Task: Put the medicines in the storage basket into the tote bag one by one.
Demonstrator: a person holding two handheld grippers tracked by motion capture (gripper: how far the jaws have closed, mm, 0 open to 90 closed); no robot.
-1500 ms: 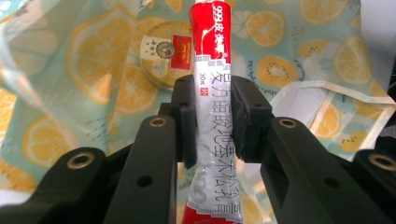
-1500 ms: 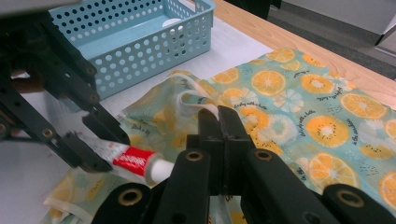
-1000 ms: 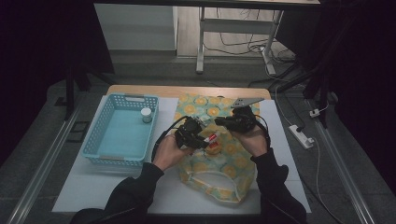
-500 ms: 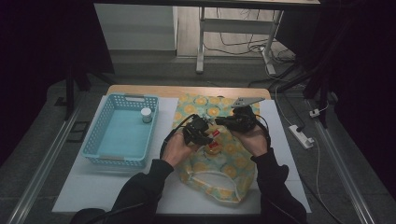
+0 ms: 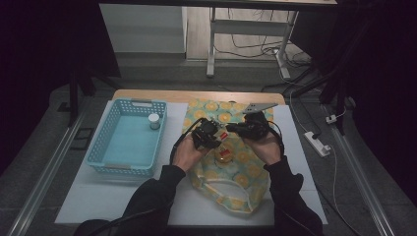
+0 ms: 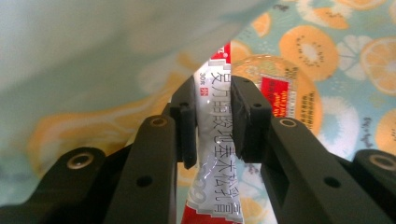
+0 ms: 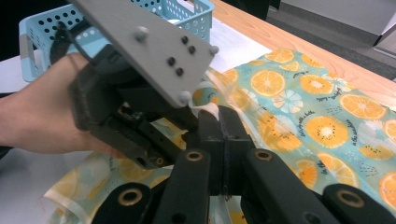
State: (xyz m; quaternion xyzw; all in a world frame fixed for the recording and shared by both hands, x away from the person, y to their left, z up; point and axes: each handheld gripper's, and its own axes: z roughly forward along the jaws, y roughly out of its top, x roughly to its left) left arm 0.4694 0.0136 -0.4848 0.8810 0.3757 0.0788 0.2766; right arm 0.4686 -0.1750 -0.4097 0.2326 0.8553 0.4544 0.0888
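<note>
Bottle [image 5: 154, 121] in basket [image 5: 109, 147], sachet [image 6: 215, 154] entering bag [image 5: 246, 189]

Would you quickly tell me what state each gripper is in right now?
Left gripper: closed on a silver and red foil sachet.
Right gripper: shut, pinching the edge of the orange-print fabric bag.

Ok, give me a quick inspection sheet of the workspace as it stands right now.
Surface: white table, wooden strip along its far edge.
Job's things: orange-print fabric bag; silver and red sachet; round jar lying on the bag.
Clutter: blue basket with a small white-capped bottle in its far corner.
Grippers: left gripper shut on the sachet; right gripper shut on the bag's white rim.
Cables: black cable trails from the left gripper.
Surroundings: power strip and wires on the floor; desk frame behind.
</note>
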